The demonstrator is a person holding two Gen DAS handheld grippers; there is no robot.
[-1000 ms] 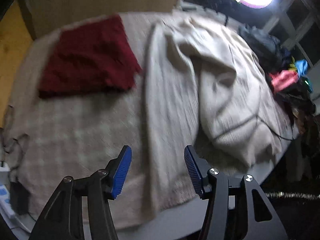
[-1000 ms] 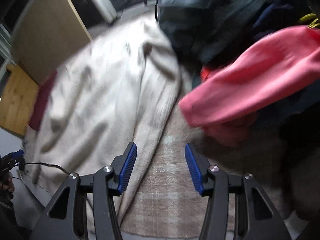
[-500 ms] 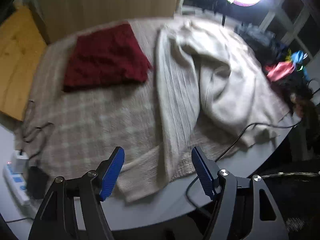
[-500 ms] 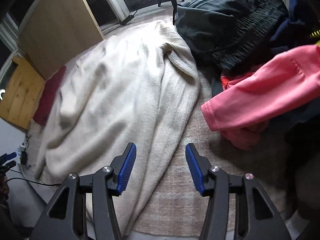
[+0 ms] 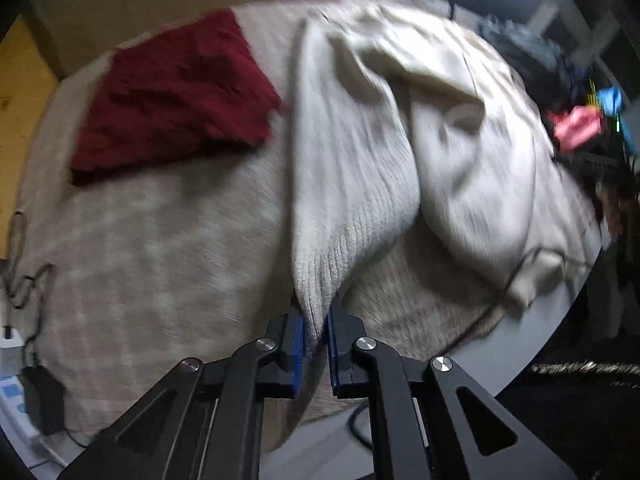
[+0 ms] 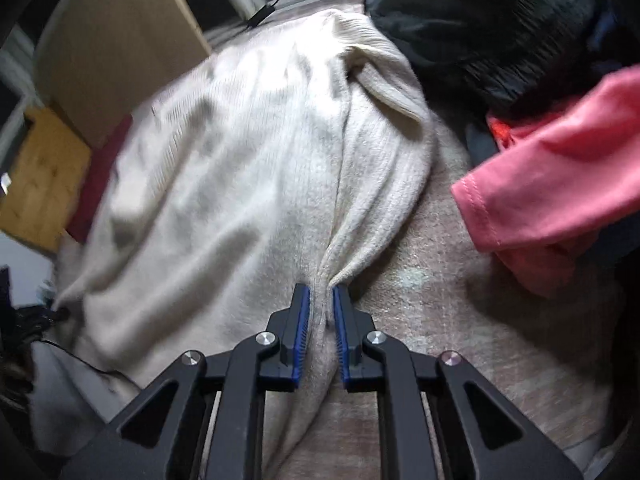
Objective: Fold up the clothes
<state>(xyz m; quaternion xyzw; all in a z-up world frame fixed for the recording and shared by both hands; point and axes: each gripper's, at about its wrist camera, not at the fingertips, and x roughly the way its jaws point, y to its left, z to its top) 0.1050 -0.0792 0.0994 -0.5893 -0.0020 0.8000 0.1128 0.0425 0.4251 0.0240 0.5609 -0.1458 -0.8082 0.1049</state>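
**Both grippers clamped on the cream sweater's near edge**

The left gripper (image 5: 316, 336) had its blue pads pinched narrow on a peak of the cream ribbed-knit sweater (image 5: 360, 168), and the right gripper (image 6: 320, 320) was closed the same way on another bunch of that sweater's near edge (image 6: 248, 184). The garment lay rumpled across the beige checked blanket (image 5: 152, 248), running away from both grippers toward the far side of the bed, long axis roughly in line with the fingers. From the left grip the bulk spread ahead and to the right; from the right grip, ahead and to the left. So the cloth sat between the two hands, neither clearly nearer. A dark red folded knit (image 5: 176, 96) lay to the left, a pink garment (image 6: 560, 184) to the right, both clear of the sweater.
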